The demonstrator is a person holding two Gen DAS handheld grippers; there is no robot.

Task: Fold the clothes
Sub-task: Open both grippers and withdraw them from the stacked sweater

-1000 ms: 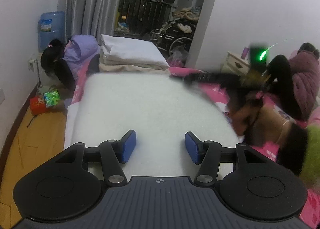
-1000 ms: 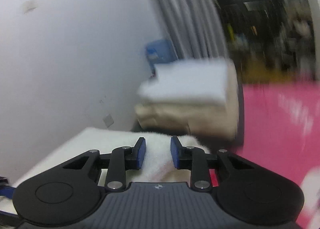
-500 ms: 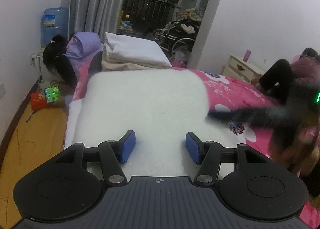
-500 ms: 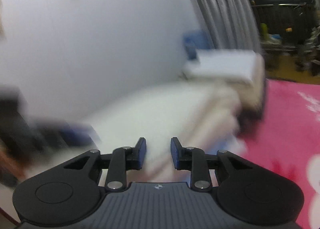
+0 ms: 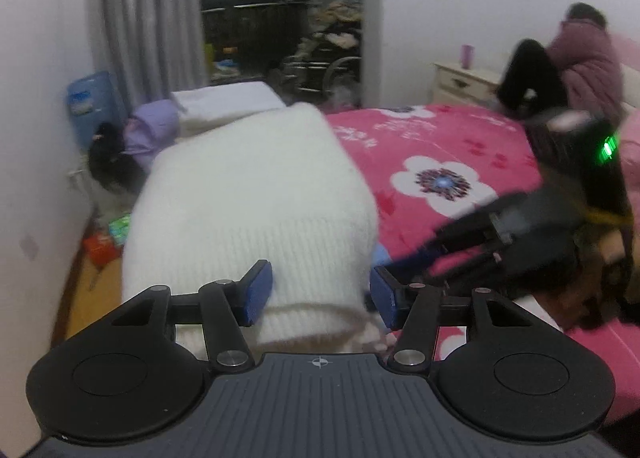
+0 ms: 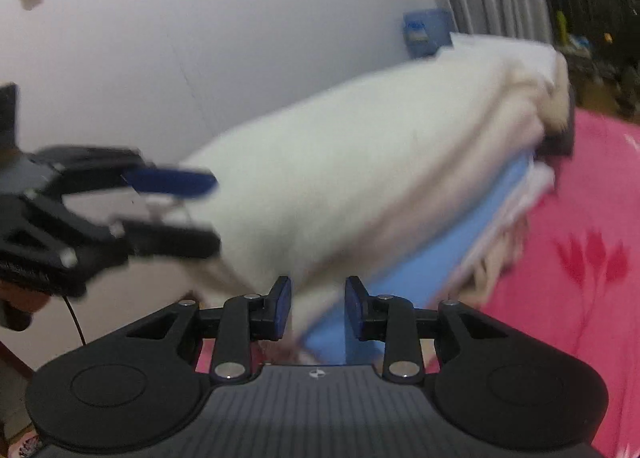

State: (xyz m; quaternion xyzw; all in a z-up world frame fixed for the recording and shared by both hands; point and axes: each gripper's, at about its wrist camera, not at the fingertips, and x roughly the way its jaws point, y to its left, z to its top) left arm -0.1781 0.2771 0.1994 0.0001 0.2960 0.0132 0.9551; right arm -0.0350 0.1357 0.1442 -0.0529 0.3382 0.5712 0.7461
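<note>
- White knit sweater (image 5: 256, 194) lies folded on the pink floral bed (image 5: 448, 146), its ribbed hem between the left gripper (image 5: 320, 294) jaws, pads clear.
- Right gripper (image 6: 318, 308) jaws opening, unclenched, at the sweater's near edge above a blue garment (image 6: 452, 242).

Soft, dim indoor light fills both views, while the doorway (image 5: 280, 18) behind the curtain (image 5: 148, 18) is black apart from one small lamp glare. Fisheye bending curves walls and darkens the frame corners. Motion blur smears the white sweater (image 6: 360, 186) and the far gripper in each view.
</note>
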